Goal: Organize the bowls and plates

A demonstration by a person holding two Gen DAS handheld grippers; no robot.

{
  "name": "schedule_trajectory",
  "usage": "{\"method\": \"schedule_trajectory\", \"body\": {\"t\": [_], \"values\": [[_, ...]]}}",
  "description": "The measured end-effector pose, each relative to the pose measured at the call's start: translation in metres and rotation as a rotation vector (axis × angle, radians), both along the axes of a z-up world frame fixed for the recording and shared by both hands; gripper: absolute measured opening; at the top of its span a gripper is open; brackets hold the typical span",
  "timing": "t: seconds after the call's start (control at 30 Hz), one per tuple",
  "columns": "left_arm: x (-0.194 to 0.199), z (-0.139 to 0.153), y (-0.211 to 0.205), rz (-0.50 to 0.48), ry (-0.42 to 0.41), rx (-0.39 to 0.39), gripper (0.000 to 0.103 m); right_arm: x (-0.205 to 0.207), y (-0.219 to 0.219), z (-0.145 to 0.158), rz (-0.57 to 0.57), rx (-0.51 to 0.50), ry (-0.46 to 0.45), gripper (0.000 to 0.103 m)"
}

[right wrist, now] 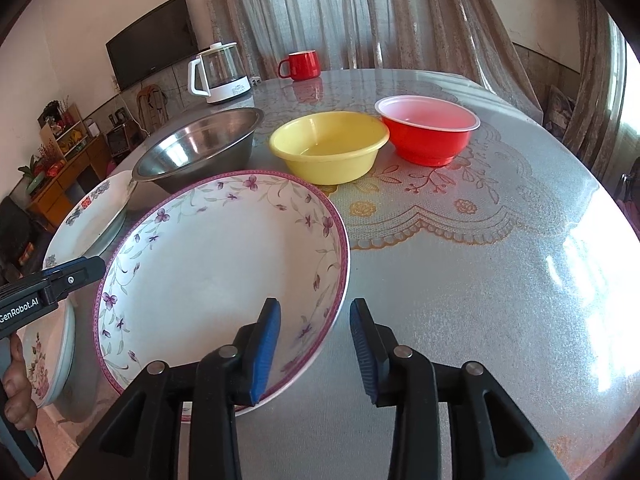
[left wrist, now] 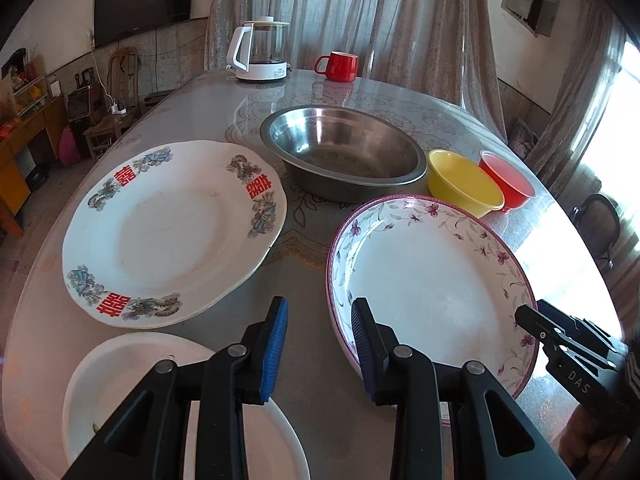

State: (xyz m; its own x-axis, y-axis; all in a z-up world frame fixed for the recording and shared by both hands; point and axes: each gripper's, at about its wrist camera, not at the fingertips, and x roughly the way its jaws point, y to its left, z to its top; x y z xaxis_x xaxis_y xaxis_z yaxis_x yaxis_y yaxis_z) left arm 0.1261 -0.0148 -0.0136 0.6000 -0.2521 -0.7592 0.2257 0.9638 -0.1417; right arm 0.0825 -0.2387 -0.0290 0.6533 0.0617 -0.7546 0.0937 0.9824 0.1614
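Plates and bowls sit spread across your desk (right wrist: 460, 280), so take the floral-rim plate (left wrist: 432, 276) as your landmark. Your left hand-held gripper (left wrist: 320, 344) hangs released above its left edge, jaws apart; one blue pad overlaps the rim in the left wrist view, the other is over bare desk, and whether the pad touches the rim is hard to make out. Your right hand-held gripper (right wrist: 314, 346) is released too, straddling the plate's near right rim, left pad over the plate, right pad over the desk.

Left of the landmark lies the plate with red characters (left wrist: 172, 232), apart from it. In the right wrist view that plate is mostly hidden behind the landmark and the steel bowl (left wrist: 342, 152). The steel bowl stands beyond the landmark, toward its far left. The yellow bowl (right wrist: 330, 146) stands just beyond its far rim, and the red bowl (right wrist: 428, 134) sits just beside the yellow one, farther out; you cannot tell whether they touch.

Nearer than the landmark, on its left, a white dish (left wrist: 132, 384) is largely covered by your left gripper's frame and cut off at the picture edge. Far beyond the landmark stand a kettle (left wrist: 260, 50) and a red mug (left wrist: 338, 66).
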Motion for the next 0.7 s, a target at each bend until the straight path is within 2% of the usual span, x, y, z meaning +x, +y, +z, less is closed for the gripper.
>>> {"method": "schedule_trajectory", "body": {"t": [0.4, 0.47, 0.7], "values": [[-0.018, 0.006, 0.038, 0.072, -0.016, -0.059, 0.034, -0.013, 0.018, 0.026, 0.01, -0.062, -0.08, 0.043], [-0.018, 0.006, 0.045, 0.091, -0.018, -0.061, 0.034, -0.011, 0.025, 0.028, 0.035, -0.05, -0.085, 0.049], [-0.022, 0.007, 0.058, 0.108, -0.039, -0.052, 0.038, 0.001, 0.056, 0.032, 0.176, 0.039, -0.074, 0.05]]}}
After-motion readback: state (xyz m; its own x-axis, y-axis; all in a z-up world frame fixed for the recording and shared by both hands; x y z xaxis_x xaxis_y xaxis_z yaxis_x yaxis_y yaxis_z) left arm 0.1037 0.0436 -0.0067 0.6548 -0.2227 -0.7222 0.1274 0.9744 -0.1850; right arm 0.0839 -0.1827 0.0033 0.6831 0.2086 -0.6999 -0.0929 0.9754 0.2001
